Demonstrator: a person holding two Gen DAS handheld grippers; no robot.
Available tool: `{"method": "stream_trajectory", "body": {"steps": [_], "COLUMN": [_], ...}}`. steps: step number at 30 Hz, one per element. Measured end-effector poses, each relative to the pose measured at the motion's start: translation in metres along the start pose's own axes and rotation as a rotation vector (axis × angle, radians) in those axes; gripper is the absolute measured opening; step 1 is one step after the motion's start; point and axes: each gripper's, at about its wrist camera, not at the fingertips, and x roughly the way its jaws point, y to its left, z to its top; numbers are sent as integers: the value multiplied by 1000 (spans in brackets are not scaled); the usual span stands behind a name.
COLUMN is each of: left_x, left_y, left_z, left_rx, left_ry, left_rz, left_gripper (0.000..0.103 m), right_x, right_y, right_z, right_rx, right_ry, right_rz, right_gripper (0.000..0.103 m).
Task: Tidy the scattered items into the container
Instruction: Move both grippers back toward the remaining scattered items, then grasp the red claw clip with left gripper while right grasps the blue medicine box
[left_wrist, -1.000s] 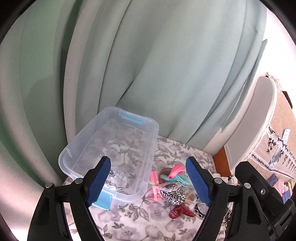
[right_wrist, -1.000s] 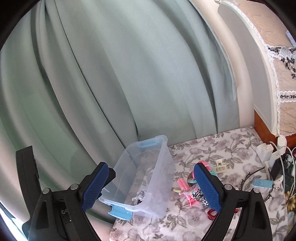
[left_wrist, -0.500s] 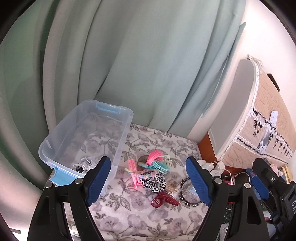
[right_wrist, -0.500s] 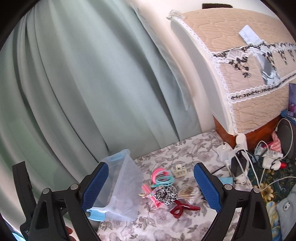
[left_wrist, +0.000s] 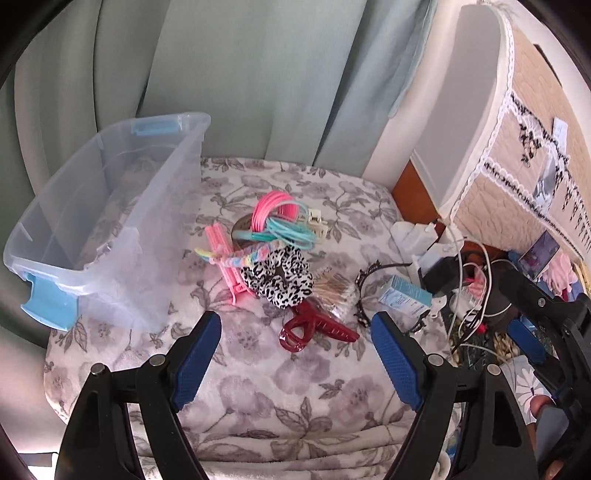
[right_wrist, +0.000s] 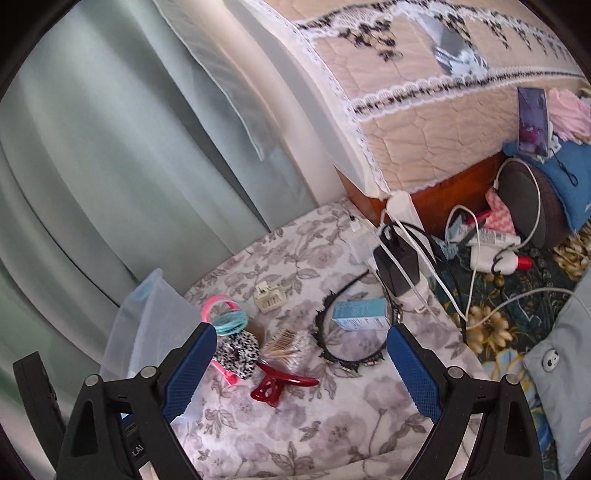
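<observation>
The clear plastic container (left_wrist: 110, 206) sits at the left of the flowered blanket (left_wrist: 258, 387), open side up, its near wall just beside the clutter — handy for short carries. What lies inside I cannot make out through the plastic. The scattered items are all outside it, bunched together: pink and teal hair ties (left_wrist: 280, 218) over a pink clip (left_wrist: 225, 258), a leopard scrunchie (left_wrist: 280, 277) touching them, a red claw clip (left_wrist: 314, 328) nearest the tools, a packet of small sticks (left_wrist: 332, 288), a black headband (right_wrist: 347, 354) with a small blue box (right_wrist: 360, 314) inside its arc, and a cream claw clip (right_wrist: 269, 299) a little apart.

The left gripper (left_wrist: 295, 362) hangs above the blanket's near edge with jaws spread wide, holding nothing — lined up, I'd judge, on the red clip. The right gripper (right_wrist: 301, 373) is equally wide and empty, facing the headband side.
</observation>
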Motion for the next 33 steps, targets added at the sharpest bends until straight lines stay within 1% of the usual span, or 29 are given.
{"method": "stream_trajectory", "body": {"steps": [4, 9, 16, 21, 26, 29, 33], "left_x": [31, 57, 88, 102, 118, 126, 136], "left_y": [0, -2, -10, -13, -14, -14, -16], "left_z": [-11, -19, -26, -24, -20, -18, -20], "left_rx": [1, 16, 86, 149, 192, 204, 215], "left_ry": [78, 136, 176, 165, 168, 182, 200], "left_rz": [20, 34, 71, 82, 67, 56, 43], "left_gripper": [84, 84, 84, 83, 74, 66, 48], "right_x": [31, 60, 94, 111, 120, 124, 124], "right_y": [-27, -50, -54, -55, -60, -62, -60], "right_z": [-11, -21, -33, -37, -37, -36, -33], "right_rx": [61, 121, 111, 104, 111, 118, 106], "right_ry": [85, 158, 242, 274, 283, 280, 235], "right_rz": [-58, -84, -84, -82, -84, -84, -64], "right_gripper": [95, 95, 95, 95, 95, 95, 95]}}
